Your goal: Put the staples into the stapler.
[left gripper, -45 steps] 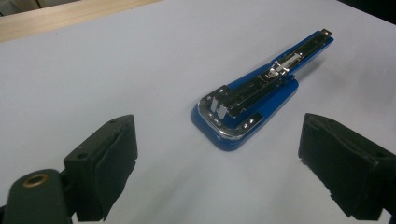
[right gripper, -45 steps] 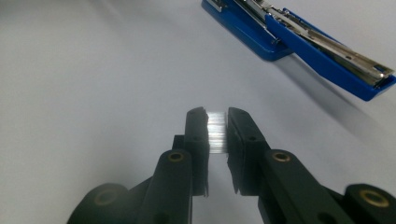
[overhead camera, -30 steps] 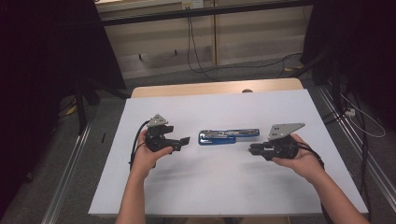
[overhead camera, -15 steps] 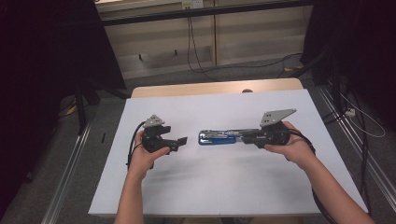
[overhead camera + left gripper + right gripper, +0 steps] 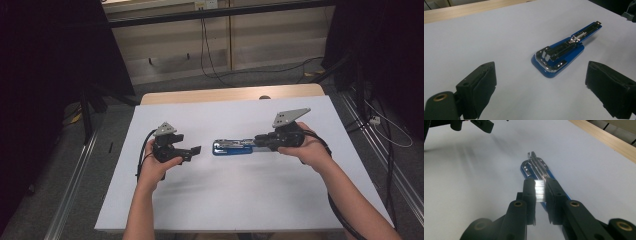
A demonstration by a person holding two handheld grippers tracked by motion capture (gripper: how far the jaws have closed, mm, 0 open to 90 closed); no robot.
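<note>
Both hands level: right gripper pinches staples above stapler.

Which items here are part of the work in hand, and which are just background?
In use: open blue stapler; strip of staples clamped in the right hand-held gripper; left hand-held gripper, open.
Background: white table sheet; floor cables; wooden cabinet.

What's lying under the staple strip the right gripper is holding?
The right gripper pinches a silvery staple strip above the opened blue stapler on the white table cover. The metal staple channel shows ahead; the fingers hide the stapler's rear part directly underneath.
</note>
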